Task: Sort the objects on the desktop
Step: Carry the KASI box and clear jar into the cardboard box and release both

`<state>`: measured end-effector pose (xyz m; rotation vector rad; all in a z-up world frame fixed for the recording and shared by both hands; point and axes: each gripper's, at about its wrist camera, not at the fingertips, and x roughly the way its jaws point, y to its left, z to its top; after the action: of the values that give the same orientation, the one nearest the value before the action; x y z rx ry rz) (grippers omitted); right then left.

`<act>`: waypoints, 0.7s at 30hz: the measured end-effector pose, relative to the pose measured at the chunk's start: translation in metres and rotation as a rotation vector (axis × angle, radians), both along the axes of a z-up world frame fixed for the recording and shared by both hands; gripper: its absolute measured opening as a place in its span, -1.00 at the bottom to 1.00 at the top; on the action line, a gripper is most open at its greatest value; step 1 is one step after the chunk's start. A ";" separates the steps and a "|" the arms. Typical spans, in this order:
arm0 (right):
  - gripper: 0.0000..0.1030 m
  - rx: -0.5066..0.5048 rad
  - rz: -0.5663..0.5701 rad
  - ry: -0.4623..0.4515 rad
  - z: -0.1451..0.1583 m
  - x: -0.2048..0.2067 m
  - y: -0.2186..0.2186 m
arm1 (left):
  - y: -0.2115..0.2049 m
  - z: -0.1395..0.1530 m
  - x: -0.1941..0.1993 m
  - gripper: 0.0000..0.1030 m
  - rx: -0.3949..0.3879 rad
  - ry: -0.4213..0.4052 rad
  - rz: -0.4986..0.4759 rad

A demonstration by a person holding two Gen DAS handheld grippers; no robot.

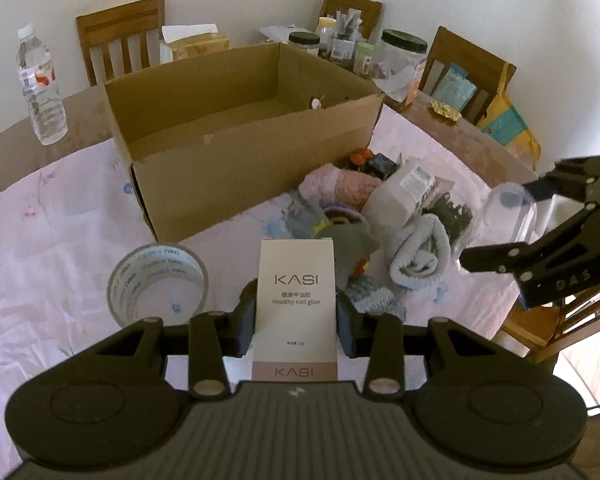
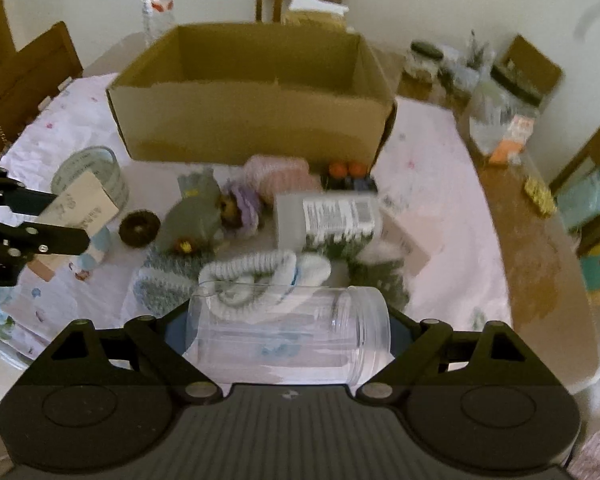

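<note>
Two handheld grippers are working above a cluttered table, each carrying one item toward sorting. The left gripper (image 1: 296,316) is pinching a white nail glue box (image 1: 295,308) upright between its pads, just in front of a tape roll (image 1: 158,284). The right gripper (image 2: 288,336) is clamping a clear jar (image 2: 290,336) lying crosswise between wide-set jaws, above the pile of rolled socks (image 2: 260,276) and knitted pieces. An open cardboard box (image 1: 240,128) is standing beyond the pile, apparently almost empty and the likely destination for both items.

The jar is looking like the riskier load: smooth, round plastic could be rolling or slipping out if the grip is loosening mid-carry, and it would be dropping onto the pile or bouncing off the table. The tall glue box, held low on its sides, could be tipping forward if swung quickly. With both grippers heading for one box, they could also be colliding over its rim.
</note>
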<state>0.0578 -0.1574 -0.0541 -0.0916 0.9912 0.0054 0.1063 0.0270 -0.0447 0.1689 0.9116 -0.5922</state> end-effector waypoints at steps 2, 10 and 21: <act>0.81 -0.004 0.020 -0.010 0.008 0.005 -0.001 | -0.001 0.003 0.004 -0.23 -0.003 -0.001 0.007; 0.81 0.011 0.139 -0.040 0.024 0.036 -0.011 | -0.010 0.017 0.022 -0.23 -0.005 -0.012 0.095; 0.81 0.044 0.312 -0.107 0.045 0.101 -0.024 | -0.030 0.046 0.064 -0.23 -0.009 -0.073 0.202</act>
<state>0.1588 -0.1813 -0.0096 -0.2038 0.8619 0.3047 0.1699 -0.0034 0.0010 0.0885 0.8439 -0.4003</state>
